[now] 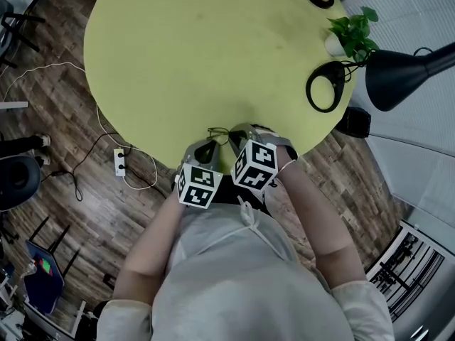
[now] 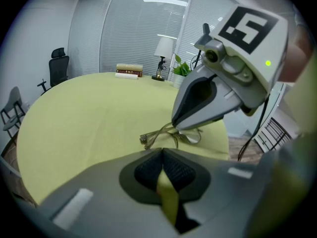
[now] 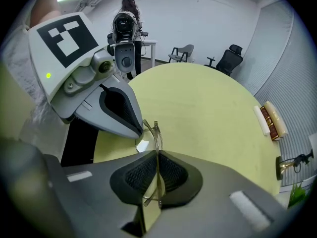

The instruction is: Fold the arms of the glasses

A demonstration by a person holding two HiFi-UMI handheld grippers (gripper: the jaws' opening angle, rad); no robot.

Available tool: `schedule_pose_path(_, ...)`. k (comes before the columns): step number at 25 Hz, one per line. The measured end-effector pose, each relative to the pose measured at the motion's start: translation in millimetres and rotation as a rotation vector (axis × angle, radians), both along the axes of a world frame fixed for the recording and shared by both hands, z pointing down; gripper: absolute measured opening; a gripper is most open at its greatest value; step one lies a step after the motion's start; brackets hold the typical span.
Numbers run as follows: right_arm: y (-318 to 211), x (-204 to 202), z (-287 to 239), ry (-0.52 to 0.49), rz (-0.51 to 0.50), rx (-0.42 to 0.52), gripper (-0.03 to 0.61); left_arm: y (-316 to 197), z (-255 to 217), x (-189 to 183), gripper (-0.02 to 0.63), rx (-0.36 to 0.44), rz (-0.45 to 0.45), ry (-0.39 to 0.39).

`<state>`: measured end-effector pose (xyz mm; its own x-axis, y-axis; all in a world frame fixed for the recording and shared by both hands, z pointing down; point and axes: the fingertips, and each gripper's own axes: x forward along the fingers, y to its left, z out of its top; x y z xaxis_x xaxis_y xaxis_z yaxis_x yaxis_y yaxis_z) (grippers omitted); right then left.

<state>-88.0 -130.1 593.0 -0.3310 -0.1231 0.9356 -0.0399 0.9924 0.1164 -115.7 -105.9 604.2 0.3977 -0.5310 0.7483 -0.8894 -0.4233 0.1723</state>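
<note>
While right gripper [image 3: 157,153] pinches glasses [image 1: 220,134] at table's [image 1: 178,48] near edge, left gripper [image 2: 162,151] clenched empty beside them: hard squeeze could bend wire; stray tug could drag glasses off edge.

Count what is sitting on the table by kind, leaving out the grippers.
Glasses: 1
Lamps: 2, black lamp and shaded lamp
Plant: 1
Book stack: 1
Total: 5
</note>
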Motion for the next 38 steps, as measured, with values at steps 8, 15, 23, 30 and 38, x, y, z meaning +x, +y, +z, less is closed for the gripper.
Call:
schedule_pose_path(8, -2, 0, 5, 0.007, -0.015, -0.059, 0.019, -1, -1, 1, 0.006, 0.006, 0.000, 0.000)
schedule_pose_path(15, -6, -1, -3, -0.056, 0.029, -0.008, 0.054, 0, -1, -1, 0.006, -0.042, 0.001, 0.048)
schedule_pose_path(23, -20, 5, -59, -0.275, 0.250, 0.026, 0.046, -25, -61, -14, 0.006, 0.103, -0.028, 0.086)
schedule_pose_path(30, -40, 22, -126, -0.412, 0.378, 0.197, 0.002, -73, -157, -20, 0.006, 0.344, -0.061, 0.115)
schedule_pose_path(38, -47, 43, -212, -0.634, 0.590, 0.360, 0.000, -83, -274, -10, 0.006, 0.578, -0.061, 0.225)
